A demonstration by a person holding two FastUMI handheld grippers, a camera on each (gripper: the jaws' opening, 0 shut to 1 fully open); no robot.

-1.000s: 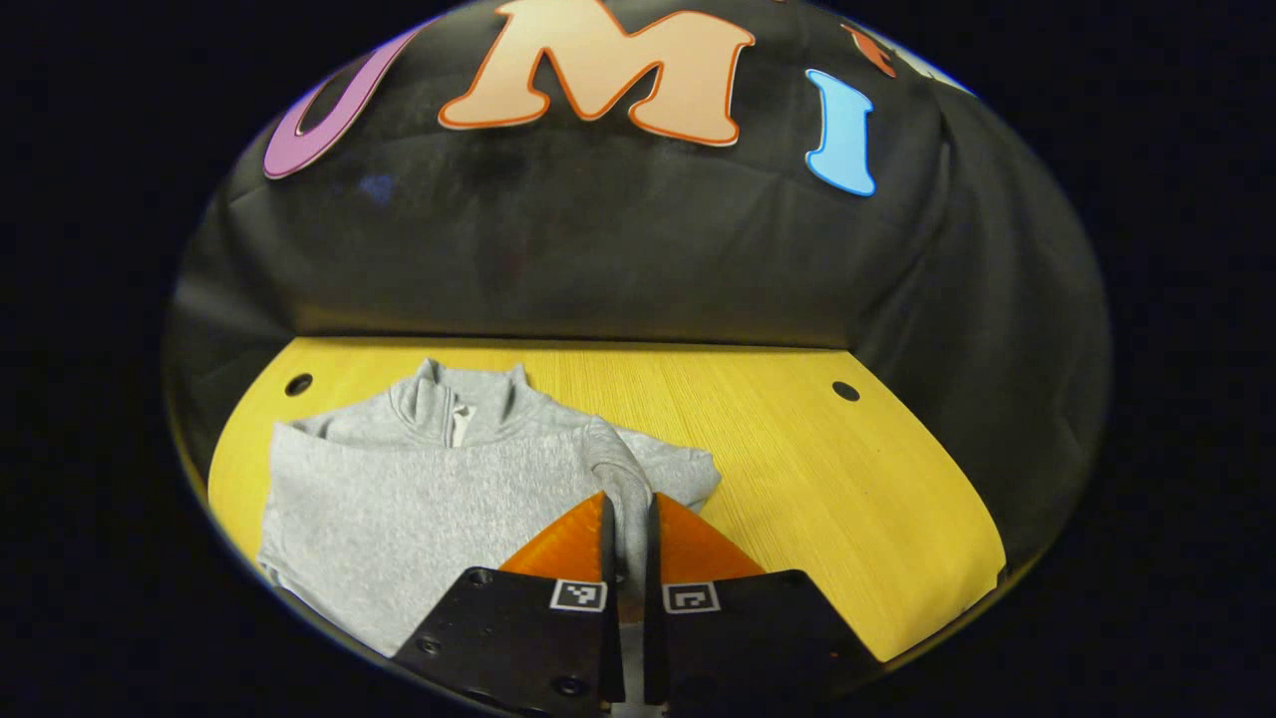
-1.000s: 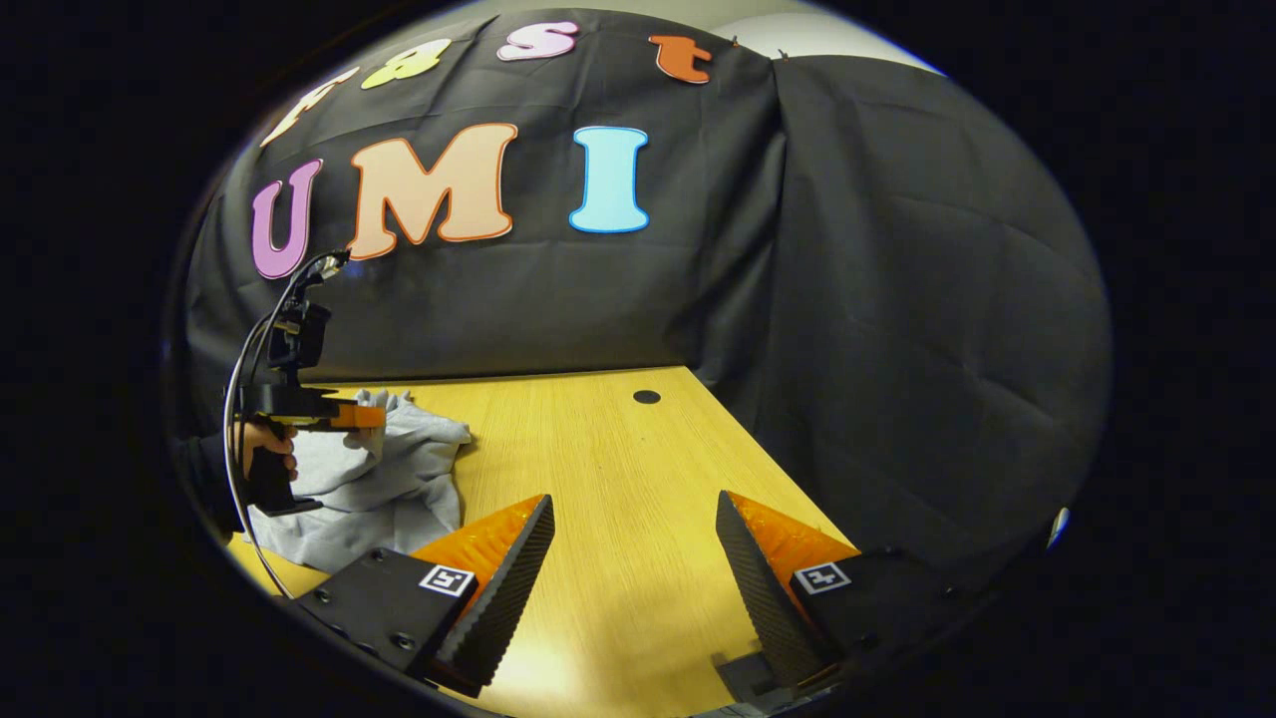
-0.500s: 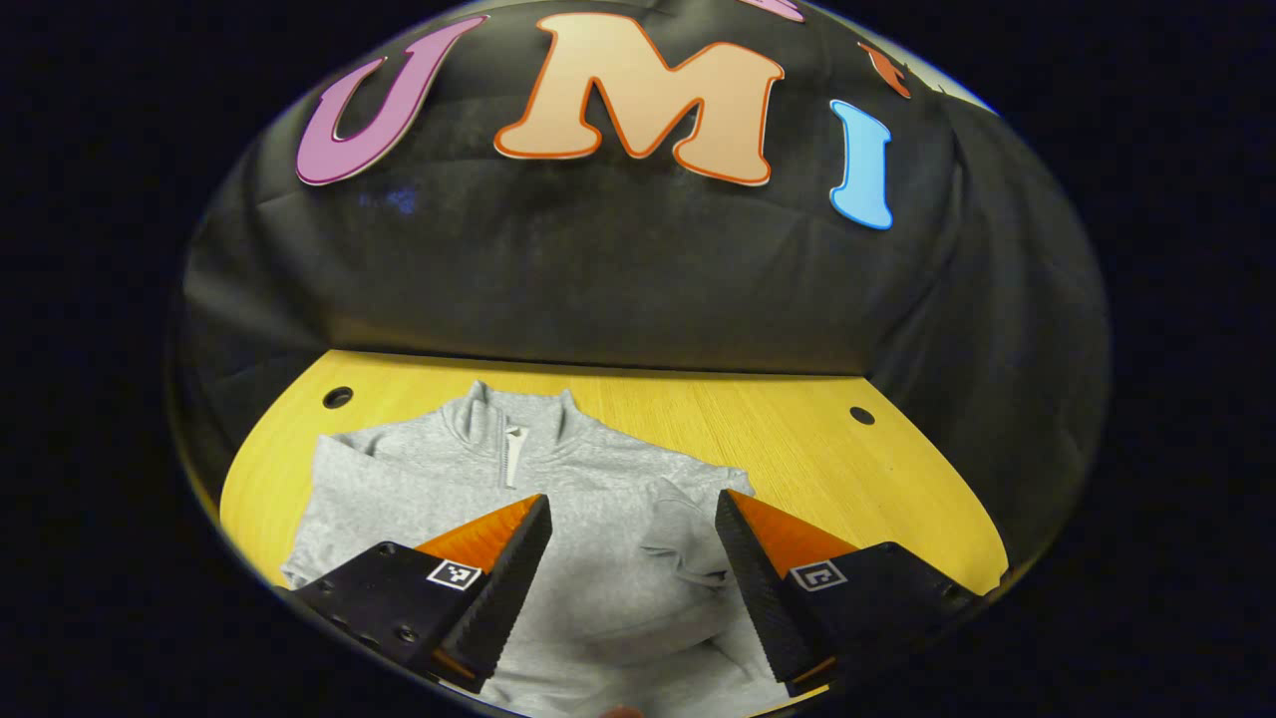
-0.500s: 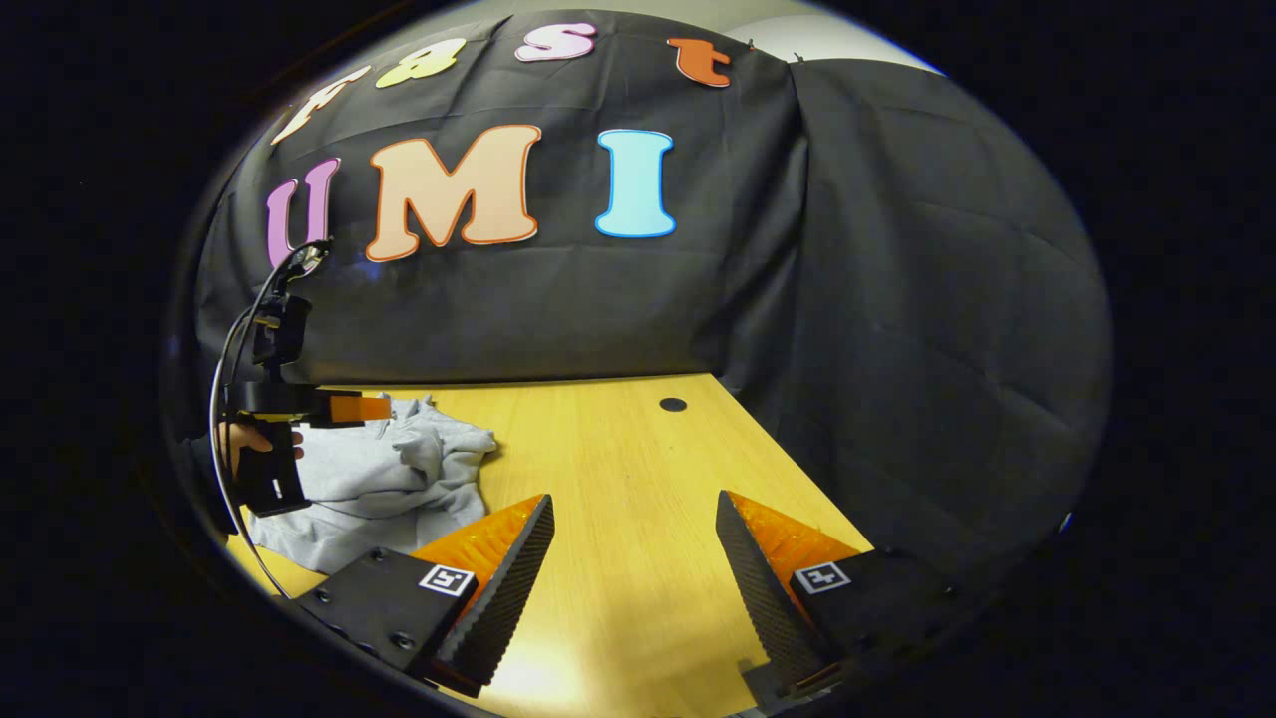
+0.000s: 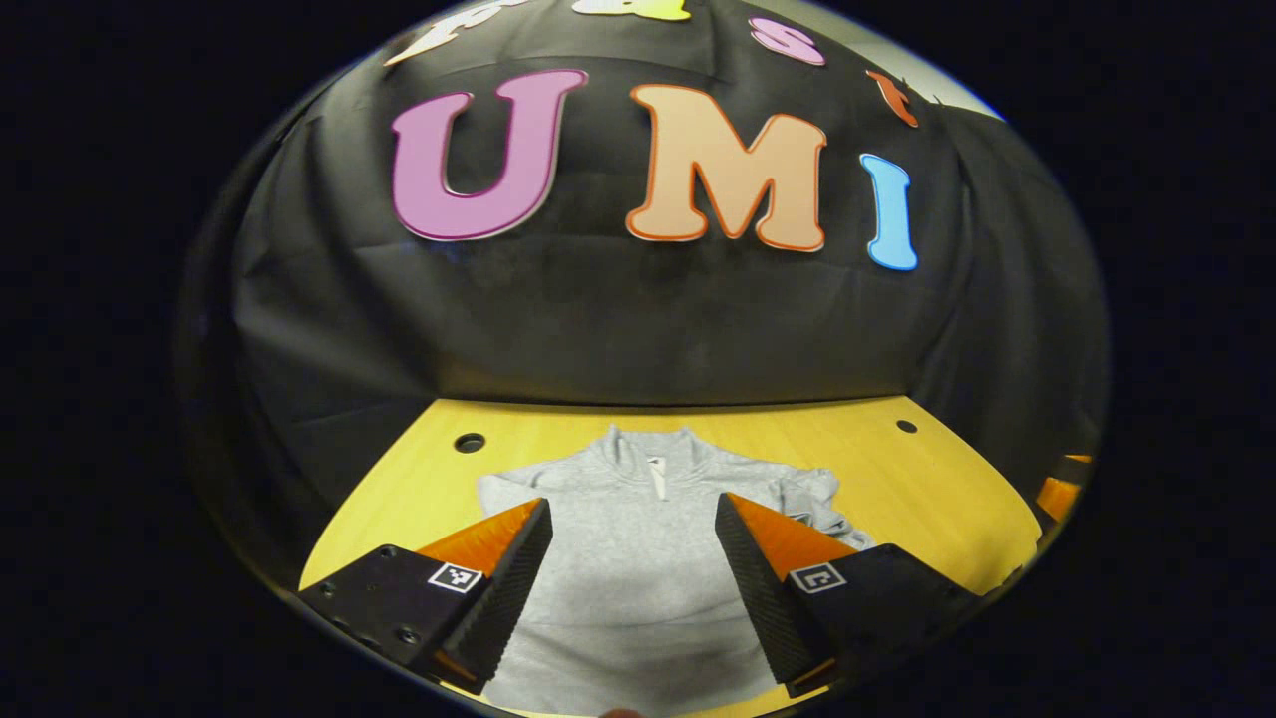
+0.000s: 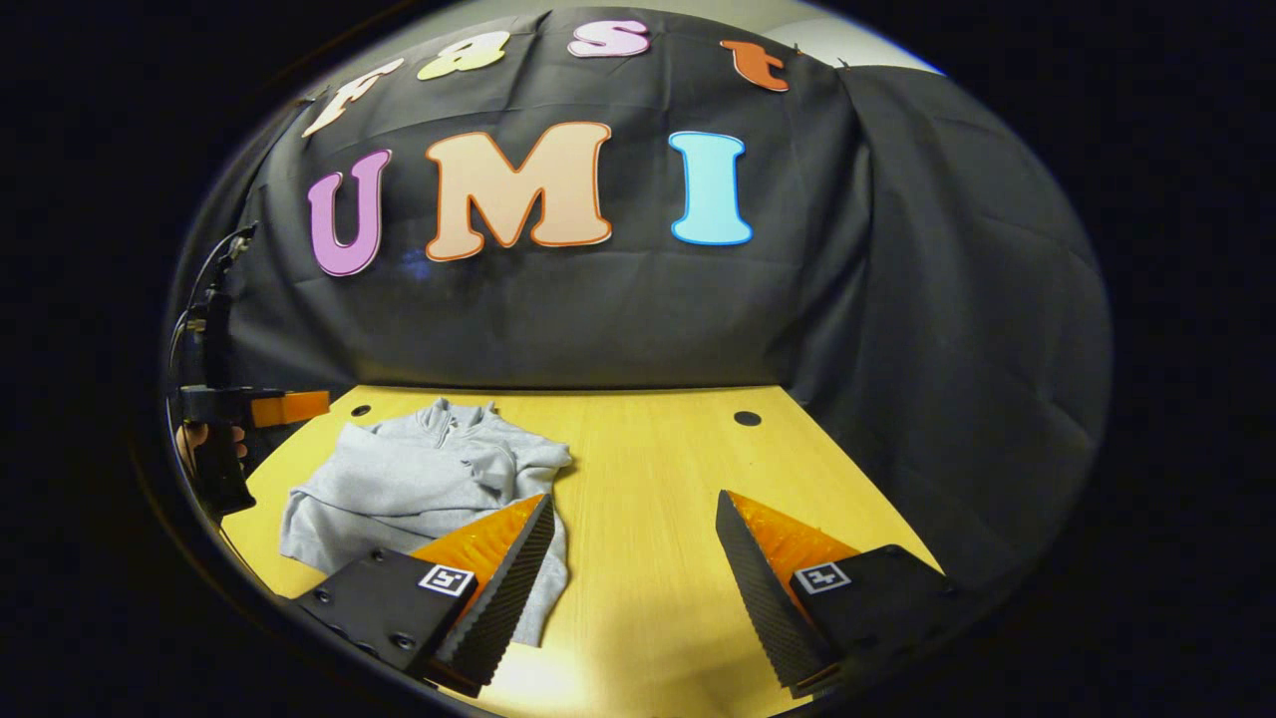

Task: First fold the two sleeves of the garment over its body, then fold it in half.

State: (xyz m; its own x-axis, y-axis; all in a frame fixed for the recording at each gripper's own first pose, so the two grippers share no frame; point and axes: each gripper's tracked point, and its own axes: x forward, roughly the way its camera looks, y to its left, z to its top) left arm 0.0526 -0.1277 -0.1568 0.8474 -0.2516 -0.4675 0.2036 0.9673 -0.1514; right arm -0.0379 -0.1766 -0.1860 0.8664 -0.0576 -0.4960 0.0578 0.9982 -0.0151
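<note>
A grey zip-collar sweatshirt (image 5: 638,538) lies flat on the yellow wooden table (image 5: 947,499), collar toward the back wall. One sleeve (image 5: 812,494) lies bunched on its right side, folded onto the body. My left gripper (image 5: 633,578) hovers open above the lower body of the sweatshirt, nothing between its fingers. In the right gripper view the sweatshirt (image 6: 419,479) sits at the left, and my right gripper (image 6: 633,578) stands open over bare table to its right. The left gripper (image 6: 264,409) appears at the far left, held by a hand (image 6: 194,444).
Round holes mark the table near the back: one at the left (image 5: 469,442), one at the right (image 5: 906,426). The black cloth wall closes the back and right side. Bare table (image 6: 678,469) stretches right of the sweatshirt.
My left gripper let go of the sleeve, opened, and pulled back and to the left; the sleeve now lies on the body. The right gripper view swung left, bringing more of the sweatshirt into sight.
</note>
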